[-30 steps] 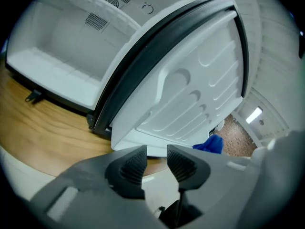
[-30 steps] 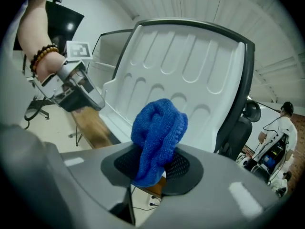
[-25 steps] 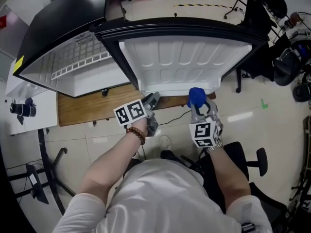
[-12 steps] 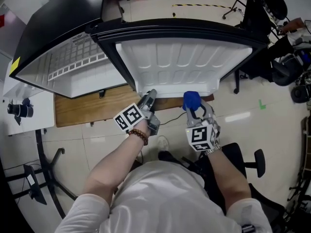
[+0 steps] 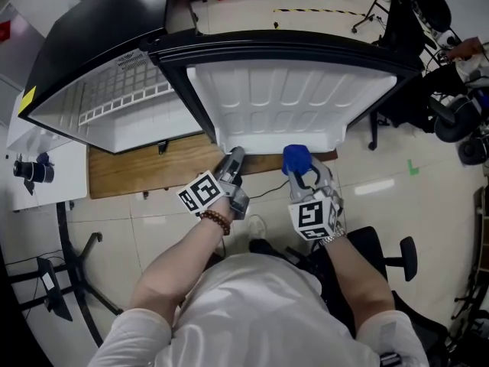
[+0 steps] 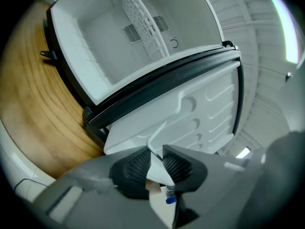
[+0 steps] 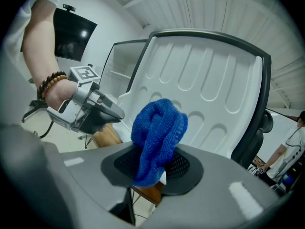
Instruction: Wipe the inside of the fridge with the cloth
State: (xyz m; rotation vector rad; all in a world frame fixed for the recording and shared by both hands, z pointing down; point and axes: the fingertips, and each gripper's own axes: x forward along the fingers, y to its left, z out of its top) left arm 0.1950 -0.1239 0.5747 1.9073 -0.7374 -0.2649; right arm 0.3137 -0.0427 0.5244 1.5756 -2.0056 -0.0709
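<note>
cloth (image 7: 159, 128): blue and bunched, held in the right hand-held gripper (image 7: 155, 163), just beside the door's near edge; not yet inside the fridge.
cloth handling: likely soft, light and floppy; the knit should grip well and nothing can break. It's pinched at the bunch's base, so a wad sticks out past the jaws for wiping.
right hand-held gripper: clenched on the cloth.
left hand-held gripper (image 6: 156, 163): jaws have just been closing; the door's white near edge sits between the pads, and they look clamped on it.
door (image 5: 283, 105): open, swung toward the person. The liner looks like stiff ribbed plastic, and the thin edge makes a fair hold for steadying.
fridge (image 5: 99, 44): on the table (image 5: 137, 170), far left; white inside with a wire shelf, untouched.
</note>
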